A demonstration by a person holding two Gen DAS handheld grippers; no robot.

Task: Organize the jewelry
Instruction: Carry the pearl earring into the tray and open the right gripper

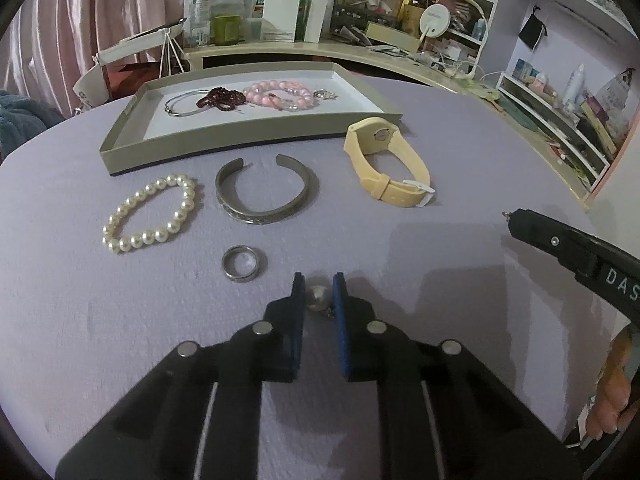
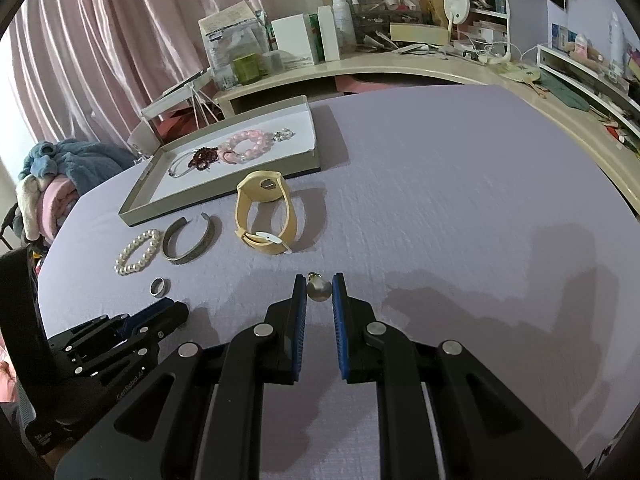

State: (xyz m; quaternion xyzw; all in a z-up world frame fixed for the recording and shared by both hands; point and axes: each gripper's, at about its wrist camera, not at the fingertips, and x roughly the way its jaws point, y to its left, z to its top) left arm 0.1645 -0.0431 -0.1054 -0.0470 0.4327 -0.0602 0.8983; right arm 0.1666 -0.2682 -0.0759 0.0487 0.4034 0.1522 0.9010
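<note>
Hand-held grippers over lilac tablecloth

Silver earring partly hidden between pads.

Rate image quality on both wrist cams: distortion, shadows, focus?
Left wrist view: strong fisheye bend with dark corner vignette; soft shadows under the left claw; pearl bracelet and cuff bangle sharp. Right wrist view: same barrel warp; broad blurred shadows across the lavender tablecloth; dim, even light; no blown-out glare.
</note>
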